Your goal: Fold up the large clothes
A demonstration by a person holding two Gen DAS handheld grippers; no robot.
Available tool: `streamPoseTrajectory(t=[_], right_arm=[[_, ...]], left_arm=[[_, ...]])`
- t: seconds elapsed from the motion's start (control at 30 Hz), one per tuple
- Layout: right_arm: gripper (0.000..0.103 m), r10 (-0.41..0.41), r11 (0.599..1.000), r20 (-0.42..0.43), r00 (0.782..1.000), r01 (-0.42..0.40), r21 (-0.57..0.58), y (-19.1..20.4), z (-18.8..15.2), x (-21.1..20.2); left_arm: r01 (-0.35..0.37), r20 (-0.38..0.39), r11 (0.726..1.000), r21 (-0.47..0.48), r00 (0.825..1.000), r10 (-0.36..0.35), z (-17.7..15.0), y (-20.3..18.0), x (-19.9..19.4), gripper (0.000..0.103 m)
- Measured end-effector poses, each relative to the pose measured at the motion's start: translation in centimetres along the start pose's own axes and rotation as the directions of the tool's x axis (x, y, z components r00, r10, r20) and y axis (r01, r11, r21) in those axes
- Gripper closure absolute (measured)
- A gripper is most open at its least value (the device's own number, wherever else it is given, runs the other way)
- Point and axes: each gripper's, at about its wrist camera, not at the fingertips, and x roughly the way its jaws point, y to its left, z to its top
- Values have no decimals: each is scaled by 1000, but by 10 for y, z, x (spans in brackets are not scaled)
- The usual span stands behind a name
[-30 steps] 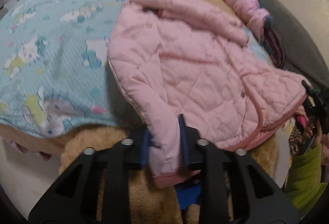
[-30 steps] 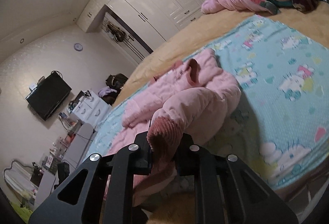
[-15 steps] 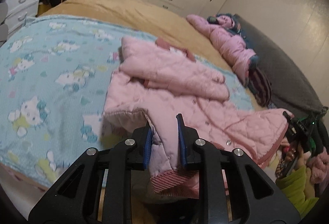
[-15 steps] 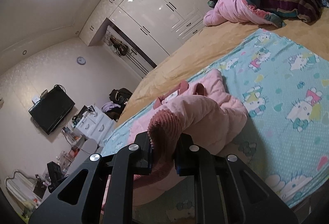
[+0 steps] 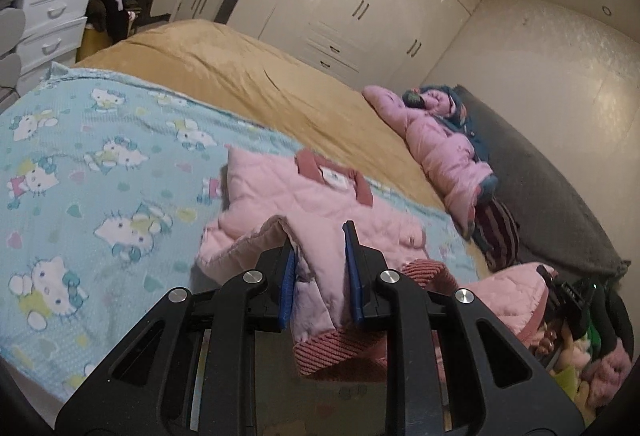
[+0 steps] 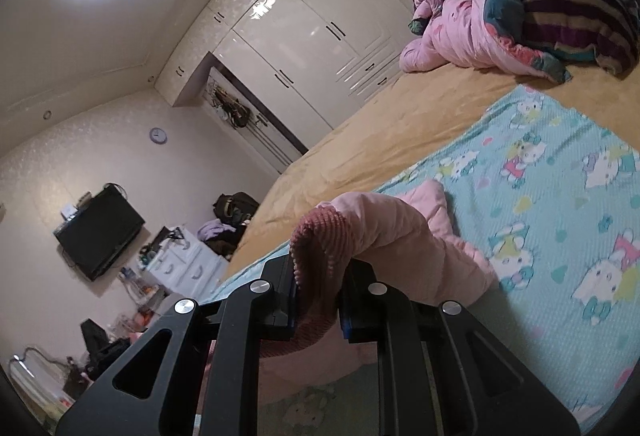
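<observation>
L gripper (image 5: 320, 256) is clamped on the pink jacket (image 5: 320, 204) near its ribbed hem, fabric bunched between the blue pads, while R gripper (image 6: 318, 280) grips a ribbed cuff (image 6: 318, 236) w/ the sleeve arching out from the jaws. The jacket is lifted at the near edge of the cat-print blanket (image 5: 80, 164), its collar end resting on the blanket twd the far side. Beyond the blanket lies bare tan bedding (image 5: 240, 76) w/ a heap of other clothes (image 6: 500, 24) at its far end, wardrobe (image 5: 360, 4) behind.
</observation>
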Motion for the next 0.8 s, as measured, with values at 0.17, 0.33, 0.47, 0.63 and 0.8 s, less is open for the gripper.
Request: streamPoseTrajectory(t=[0.17,0.33,0.47,0.63,0.8], right_arm=[[89,-28,999,11,1000,29,-34,8,14,16],[89,-47,998,30,998,48,-28,8,26,32],[89,-61,998,39,997,62,-24,5,35,46],[89,-77,997,55,996,79,-21,5,43,68],[89,-94,995,56,994,96,-27,3,53,95]], left_arm=[[-1,48,1000,-27,999,2,16,-1,13,89],[1,98,998,-58,995,5,31,3,28,89],[-6,121,998,-66,993,14,40,6,42,89],[-8,139,997,-73,990,18,48,13,57,89],[-14,150,997,-82,988,26,56,22,77,89]])
